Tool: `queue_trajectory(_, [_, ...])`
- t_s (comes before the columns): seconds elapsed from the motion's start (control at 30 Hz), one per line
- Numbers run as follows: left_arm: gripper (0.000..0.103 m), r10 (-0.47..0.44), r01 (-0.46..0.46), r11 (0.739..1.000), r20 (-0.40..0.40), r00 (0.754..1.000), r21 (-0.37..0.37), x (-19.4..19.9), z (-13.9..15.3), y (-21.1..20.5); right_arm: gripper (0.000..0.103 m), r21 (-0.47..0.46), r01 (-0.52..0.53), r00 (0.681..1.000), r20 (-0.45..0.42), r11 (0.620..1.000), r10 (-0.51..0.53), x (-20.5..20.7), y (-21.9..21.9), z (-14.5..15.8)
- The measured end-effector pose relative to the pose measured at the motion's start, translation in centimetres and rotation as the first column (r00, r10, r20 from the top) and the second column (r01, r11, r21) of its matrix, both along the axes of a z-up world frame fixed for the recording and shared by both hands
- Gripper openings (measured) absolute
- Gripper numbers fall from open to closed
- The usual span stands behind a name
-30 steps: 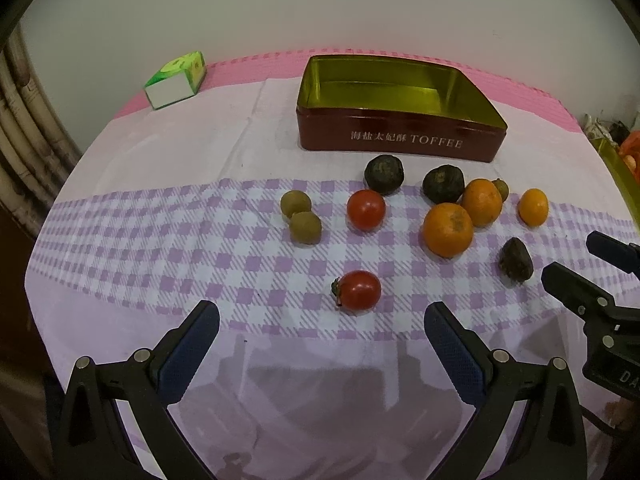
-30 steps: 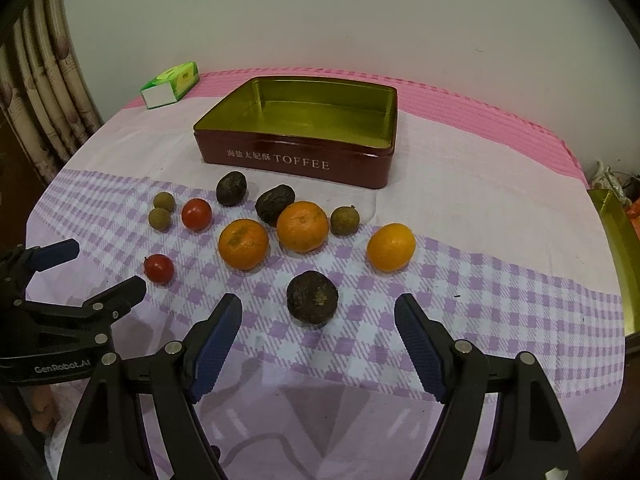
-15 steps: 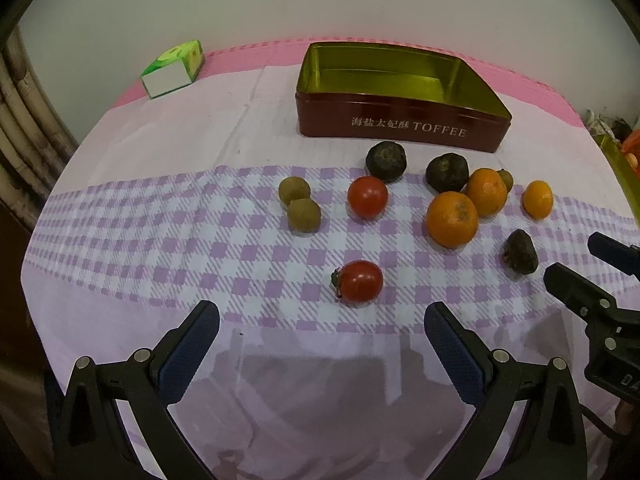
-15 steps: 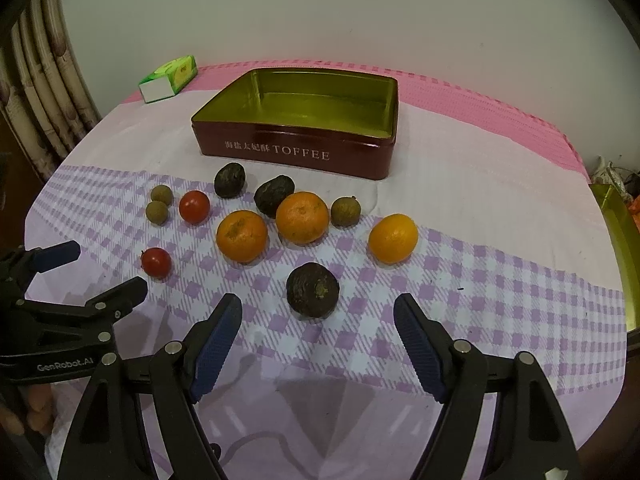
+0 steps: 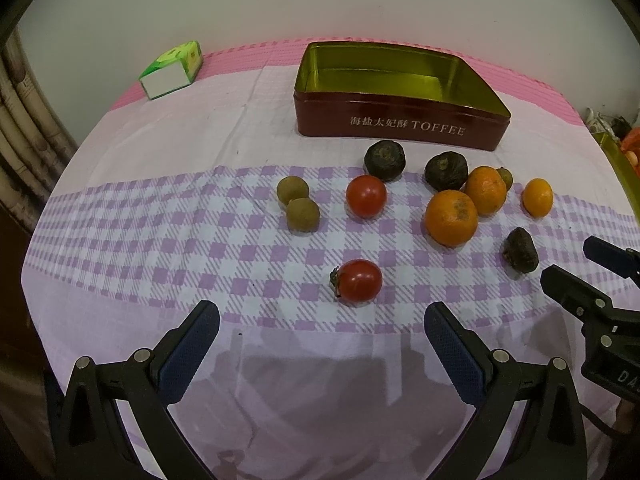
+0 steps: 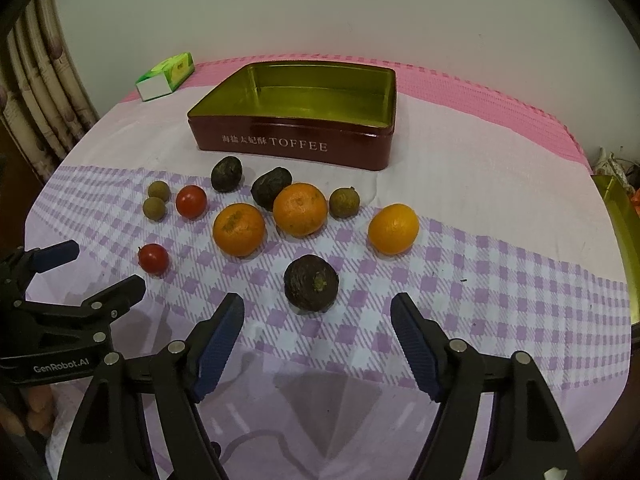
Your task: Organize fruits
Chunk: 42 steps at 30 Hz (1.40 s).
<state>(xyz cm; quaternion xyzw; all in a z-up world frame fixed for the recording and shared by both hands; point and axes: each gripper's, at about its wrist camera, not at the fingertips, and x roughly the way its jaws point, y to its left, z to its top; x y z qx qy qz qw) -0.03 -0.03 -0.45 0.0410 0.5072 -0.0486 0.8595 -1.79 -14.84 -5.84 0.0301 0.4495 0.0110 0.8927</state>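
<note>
With all fruit loose on the cloth before the empty toffee tin [image 6: 296, 148], the right gripper [image 6: 318, 332], empty and closing, was judged aimed at the dark fruit [image 6: 311, 288]; further advance was needed.

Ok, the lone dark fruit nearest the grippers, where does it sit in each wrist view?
Left wrist: dark fruit at far right, before the right gripper.
Right wrist: dark fruit at centre, just ahead of the closing jaws, not between them.
Shared landmark: toffee tin behind the fruit.
</note>
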Motion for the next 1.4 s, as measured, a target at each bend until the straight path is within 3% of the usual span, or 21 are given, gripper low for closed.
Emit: queue_trajectory(1.4, [0.101, 0.002, -0.003, 1.0, -0.046, 0.999, -0.016, 0.9, -1.5, 0.1, 0.065, 0.012, -0.01, 0.999, -0.04, 1.0, 0.011, 0.4, 0.4, -1.1])
